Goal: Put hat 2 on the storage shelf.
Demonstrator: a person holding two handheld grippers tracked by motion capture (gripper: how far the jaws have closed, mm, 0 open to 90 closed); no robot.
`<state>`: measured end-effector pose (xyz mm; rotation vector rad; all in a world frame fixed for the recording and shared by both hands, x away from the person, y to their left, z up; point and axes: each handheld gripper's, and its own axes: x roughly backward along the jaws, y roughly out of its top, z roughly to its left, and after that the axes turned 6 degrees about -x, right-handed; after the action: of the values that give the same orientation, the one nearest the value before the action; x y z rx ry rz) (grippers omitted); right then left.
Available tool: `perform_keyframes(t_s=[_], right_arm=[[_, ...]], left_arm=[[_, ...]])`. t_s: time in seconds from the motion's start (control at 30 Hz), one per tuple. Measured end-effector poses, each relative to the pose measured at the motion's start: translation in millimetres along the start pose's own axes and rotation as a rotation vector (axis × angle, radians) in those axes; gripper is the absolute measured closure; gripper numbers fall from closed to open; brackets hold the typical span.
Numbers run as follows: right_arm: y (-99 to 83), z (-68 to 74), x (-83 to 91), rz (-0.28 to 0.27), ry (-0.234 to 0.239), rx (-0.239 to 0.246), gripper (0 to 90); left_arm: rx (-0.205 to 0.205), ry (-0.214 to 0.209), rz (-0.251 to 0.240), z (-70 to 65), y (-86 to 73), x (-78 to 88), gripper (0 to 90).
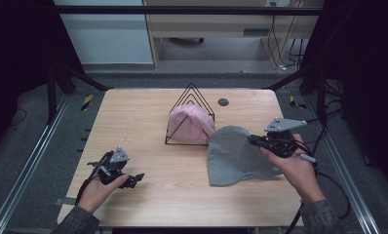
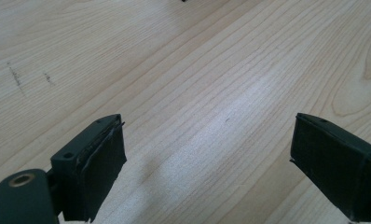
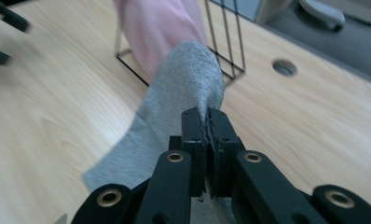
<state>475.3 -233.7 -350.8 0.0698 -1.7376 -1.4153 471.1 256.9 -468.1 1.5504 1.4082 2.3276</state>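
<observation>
1. The right gripper (image 3: 207,122) is clamping its two black jaws fully together on the edge of the grey cloth (image 3: 174,102); in the right gripper view the fabric is pinched between the pads with no gap showing.
2. From that pinch, the grey cloth is hanging in a raised fold and trailing down to the wooden table (image 3: 48,140), where its lower part is lying flat.
3. In the high view, the right gripper (image 1: 256,140) is gripping the cloth's (image 1: 236,156) right-hand edge, and a hand (image 1: 294,168) is holding the tool from the near right side of the table (image 1: 143,117).
4. The cloth is lying right of centre on the table, with its far-left edge just beside the black wire rack (image 1: 190,114).
5. A pink cloth (image 1: 191,124) is sitting inside that wire rack; in the right gripper view the pink cloth (image 3: 160,28) is standing directly behind the raised grey fold, with the rack's wires (image 3: 225,42) to its side.
6. The left gripper (image 2: 207,154) is standing with its jaws wide apart and nothing between them, bare table showing below.
7. In the high view, the left gripper (image 1: 136,179) is resting low at the near-left of the table, held by the other hand (image 1: 99,192), well apart from the grey cloth.
8. A small round hole (image 1: 223,102) is sitting in the tabletop beyond the rack.
</observation>
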Motion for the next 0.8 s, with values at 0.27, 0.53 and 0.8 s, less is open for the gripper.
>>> perform_keyframes(t_s=[0.27, 0.53, 0.8], right_arm=[[36.1, 45.3, 18.8, -0.064, 0.063, 0.117, 87.2], [60.3, 73.7, 12.5, -0.092, 0.114, 0.17, 87.2], [77.3, 94.7, 6.4, -0.102, 0.157, 0.217, 87.3]], left_arm=[[-0.032, -0.061, -0.02, -8.1, 3.5, 0.3, 9.6], [-0.052, -0.09, -0.035, -13.2, 5.7, 0.9, 9.7], [-0.063, -0.109, -0.063, -18.0, 11.3, 3.6, 11.5]])
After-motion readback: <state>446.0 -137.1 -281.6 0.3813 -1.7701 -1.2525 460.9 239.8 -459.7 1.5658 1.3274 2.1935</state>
